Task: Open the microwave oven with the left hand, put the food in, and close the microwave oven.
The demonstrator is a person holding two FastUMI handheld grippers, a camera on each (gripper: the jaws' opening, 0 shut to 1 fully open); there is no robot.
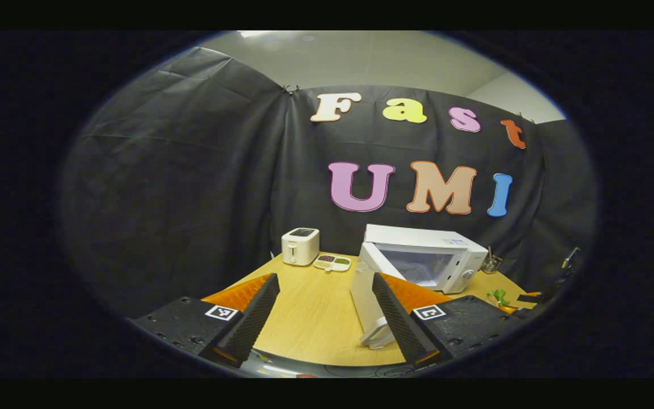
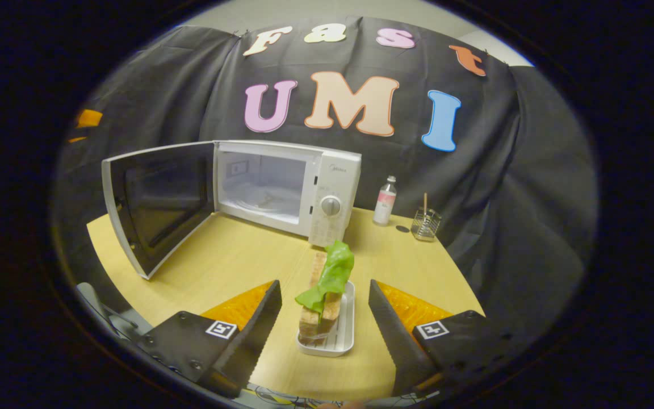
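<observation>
In the right gripper view, a white ridged tray [image 2: 343, 335] carrying a stacked sandwich with a green lettuce leaf [image 2: 327, 287] sits on the wooden tabletop [image 2: 236, 261] between the spread jaws. Beyond them stands the white microwave oven [image 2: 304, 187], door swung left; a small plastic bottle [image 2: 385, 201] and wire holder [image 2: 425, 223] stand to its right.

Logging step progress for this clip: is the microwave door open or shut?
Open. In the right gripper view the microwave door stands swung out to the left, and the cavity looks empty.

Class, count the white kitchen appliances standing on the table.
2: the microwave, door open, at the table's back, and the toaster to its left near the wall. Others may be hidden.
</observation>
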